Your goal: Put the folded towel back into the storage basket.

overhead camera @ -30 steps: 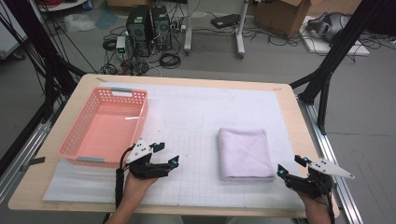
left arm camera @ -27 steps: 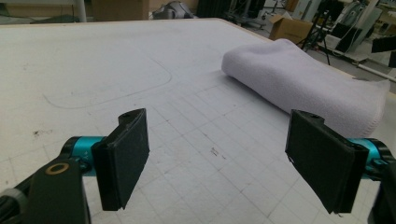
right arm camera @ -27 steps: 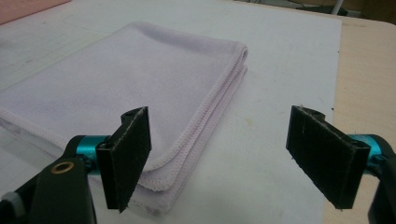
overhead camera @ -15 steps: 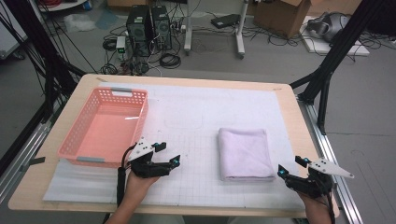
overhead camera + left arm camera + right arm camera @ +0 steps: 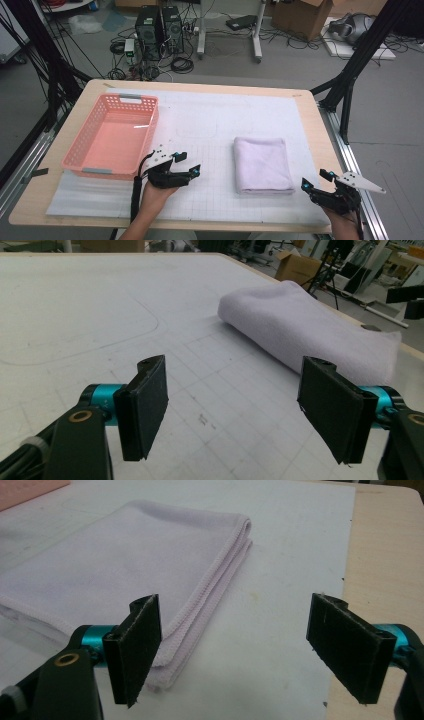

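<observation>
Folded towel lies flat on the white mat, right of centre, long side running away from the person. It's pale lilac, folded into several layers; the stacked hemmed edges show in the right gripper view.

Left gripper: low over the mat at the near edge, between the basket and the towel, nothing between the jaws. Jaws spread wide, pointed toward the towel; in the left gripper view both pads frame bare grid-lined mat and the towel sits beyond them, up and to the right, well apart from the tips. Not touching it.

Right gripper: at the near right corner of the table, just beside the towel's near right corner. Jaws also spread wide, empty. In the right gripper view the left pad stands in front of the towel's near corner, the right pad over the mat's edge next to bare wood. Can't tell from these views whether the left pad touches the cloth.

Pink basket: on the left part of the table, empty, near edge just beside the left gripper. Well apart from the towel.

Each gripper is held by a hand coming in from the bottom of the high view.
</observation>
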`<state>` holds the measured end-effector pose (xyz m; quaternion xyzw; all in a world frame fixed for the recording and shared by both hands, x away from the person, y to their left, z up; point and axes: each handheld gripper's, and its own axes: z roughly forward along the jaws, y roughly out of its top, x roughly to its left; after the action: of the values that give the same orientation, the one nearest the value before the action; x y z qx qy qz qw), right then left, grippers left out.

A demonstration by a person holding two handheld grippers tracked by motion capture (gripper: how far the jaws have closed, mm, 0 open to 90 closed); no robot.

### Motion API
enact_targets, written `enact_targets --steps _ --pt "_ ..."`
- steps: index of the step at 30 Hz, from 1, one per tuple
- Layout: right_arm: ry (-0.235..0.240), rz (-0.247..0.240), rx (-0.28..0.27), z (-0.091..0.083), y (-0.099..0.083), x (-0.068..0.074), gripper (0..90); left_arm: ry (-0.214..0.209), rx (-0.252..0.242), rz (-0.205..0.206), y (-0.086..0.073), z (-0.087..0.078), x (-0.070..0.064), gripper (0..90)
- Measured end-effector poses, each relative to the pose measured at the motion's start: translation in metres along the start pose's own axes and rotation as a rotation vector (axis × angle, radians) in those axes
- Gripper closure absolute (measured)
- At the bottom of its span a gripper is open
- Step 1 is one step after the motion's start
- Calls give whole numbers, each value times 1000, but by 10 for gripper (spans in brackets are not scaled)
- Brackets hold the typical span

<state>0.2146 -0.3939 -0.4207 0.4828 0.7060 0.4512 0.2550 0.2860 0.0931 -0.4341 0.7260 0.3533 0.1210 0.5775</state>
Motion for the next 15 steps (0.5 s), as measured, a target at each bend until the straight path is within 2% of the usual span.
enact_targets --steps 6,9,14,15 --pt "5 0 8 1 0 1 210 -27 16 -2 15 24 -8 282" --pt "8 -3 8 3 0 1 210 -37 46 1 22 38 -14 275" --pt "17 -5 12 3 1 3 210 -80 78 -36 32 66 -29 274" --pt "19 -1 16 3 1 3 210 -83 88 -26 33 71 -33 275"
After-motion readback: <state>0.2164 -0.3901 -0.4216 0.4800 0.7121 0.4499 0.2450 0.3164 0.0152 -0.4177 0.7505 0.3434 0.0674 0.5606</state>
